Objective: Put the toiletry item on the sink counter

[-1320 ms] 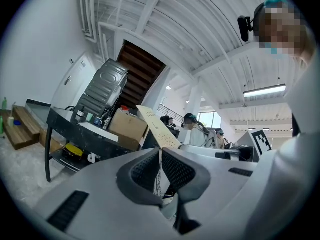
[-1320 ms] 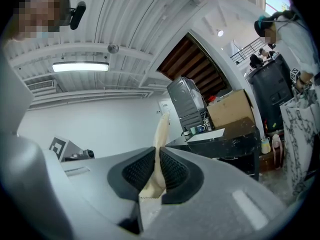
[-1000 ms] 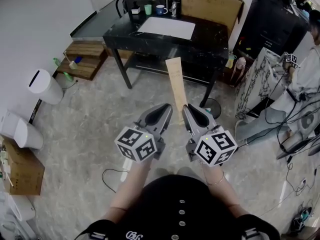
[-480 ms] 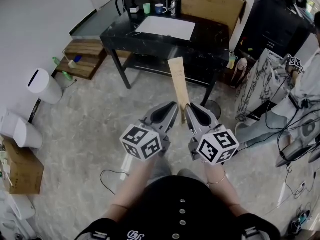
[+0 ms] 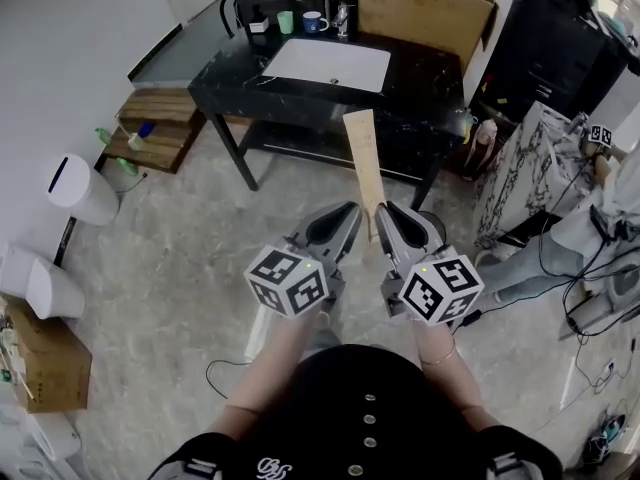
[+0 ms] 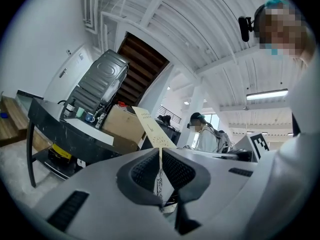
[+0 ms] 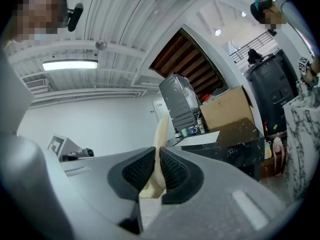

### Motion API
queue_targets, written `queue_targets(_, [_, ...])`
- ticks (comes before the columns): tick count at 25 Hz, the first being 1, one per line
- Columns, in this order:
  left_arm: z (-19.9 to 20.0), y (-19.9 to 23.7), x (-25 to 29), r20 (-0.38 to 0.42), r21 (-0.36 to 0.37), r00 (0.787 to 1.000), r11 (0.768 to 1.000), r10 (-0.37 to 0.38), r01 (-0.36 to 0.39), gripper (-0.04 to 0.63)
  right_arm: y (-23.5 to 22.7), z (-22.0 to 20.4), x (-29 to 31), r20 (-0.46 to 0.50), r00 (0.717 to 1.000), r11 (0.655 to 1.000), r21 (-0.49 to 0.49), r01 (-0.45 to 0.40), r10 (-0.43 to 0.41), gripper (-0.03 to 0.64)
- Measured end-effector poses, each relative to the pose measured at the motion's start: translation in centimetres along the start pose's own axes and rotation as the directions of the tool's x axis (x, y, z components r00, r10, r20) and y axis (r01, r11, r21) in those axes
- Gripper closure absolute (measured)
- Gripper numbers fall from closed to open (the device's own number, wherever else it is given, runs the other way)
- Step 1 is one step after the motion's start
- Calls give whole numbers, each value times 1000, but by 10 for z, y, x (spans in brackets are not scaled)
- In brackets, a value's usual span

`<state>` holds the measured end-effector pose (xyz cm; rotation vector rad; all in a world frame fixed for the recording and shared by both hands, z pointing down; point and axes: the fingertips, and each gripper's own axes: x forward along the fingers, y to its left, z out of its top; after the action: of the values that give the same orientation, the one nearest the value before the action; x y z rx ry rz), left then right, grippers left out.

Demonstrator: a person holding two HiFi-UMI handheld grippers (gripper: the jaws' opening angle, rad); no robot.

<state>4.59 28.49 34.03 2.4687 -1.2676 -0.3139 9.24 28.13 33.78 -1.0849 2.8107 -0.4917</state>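
Observation:
A long, flat beige toiletry packet (image 5: pixel 364 163) stands out in front of me, gripped at its near end by both grippers. My left gripper (image 5: pixel 347 230) is shut on its thin edge; in the left gripper view the packet (image 6: pixel 151 127) rises from between the pads. From the other side my right gripper (image 5: pixel 390 230) is shut on it too, the packet (image 7: pixel 160 132) pinched between the black pads. Both grippers point level at the black marble sink counter (image 5: pixel 425 80) with its white basin (image 5: pixel 325 64), which stands ahead, apart from the packet.
Cups (image 5: pixel 300 22) stand at the counter's back edge, a cardboard box (image 5: pixel 425 13) behind them. Wooden steps (image 5: pixel 150 138) and white bins (image 5: pixel 72 188) are on the left. A marble-patterned cabinet (image 5: pixel 520 173), cables and a person's sleeve are on the right.
Both grippers, still gripping the packet, have moved forward toward the sink counter. The counter now sits nearer and lower in the head view.

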Motion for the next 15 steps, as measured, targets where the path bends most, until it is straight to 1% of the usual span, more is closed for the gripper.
queue_targets(3, [16, 22, 24, 2, -3, 1000, 1000, -23, 23, 572, -17, 11, 30, 6, 1000, 1000, -9, 25, -25, 586])
queue_targets(6, [33, 46, 45, -6, 18, 999, 999, -39, 39, 572, -29, 21, 57, 13, 999, 999, -18, 42, -42, 586])
queue_targets(10, [58, 80, 68, -4, 24, 998, 998, -60, 60, 572, -39, 36, 96, 24, 998, 998, -32, 57, -56, 586])
queue_targets(15, [78, 112, 97, -8, 34, 996, 995, -93, 93, 572, -55, 47, 137, 37, 997, 997, -31, 74, -73, 586])
